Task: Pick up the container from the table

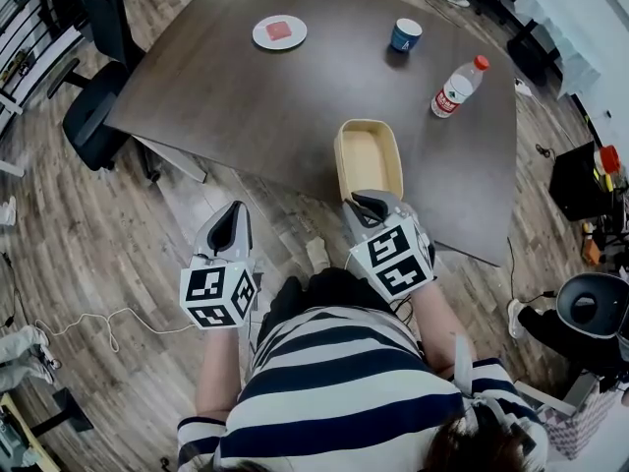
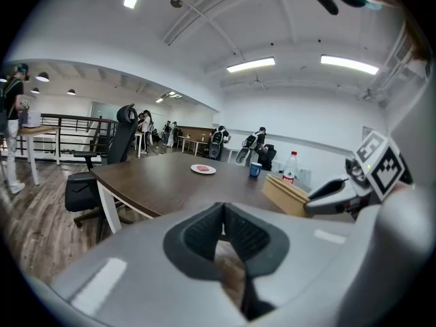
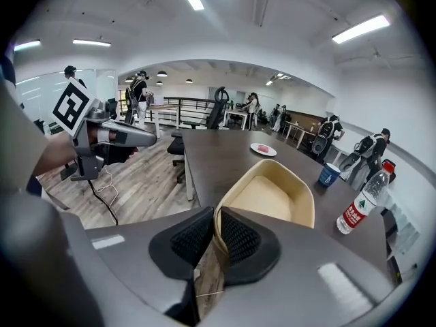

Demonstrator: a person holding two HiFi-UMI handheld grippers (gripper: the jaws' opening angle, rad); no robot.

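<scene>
At the near edge of a dark brown table (image 1: 275, 106), a cream, open-topped container (image 1: 366, 165) is gripped by the right gripper (image 1: 369, 203), its jaws drawn narrow onto the container's near wall; in the right gripper view that thin wall is seen pinched between the two ribbed pads (image 3: 240, 237), one pad inside the rim and one outside. The container is shown empty, its long side running away from the person, and whether its base is clear of the tabletop cannot be told. The left gripper (image 1: 236, 209) is held apart from the table, over the wooden floor (image 1: 118, 254) to the left of the right gripper, with its jaw tips brought together and nothing caught between them. Farther back on the table, a white plate (image 1: 279, 31) bearing a pink item, a blue cup (image 1: 405, 34) and a clear water bottle (image 1: 458, 88) with a red cap are set well apart from the container. A black office chair (image 1: 93, 116) is placed at the table's left corner. A striped shirt (image 1: 334, 391) is worn by the person holding both tools.
</scene>
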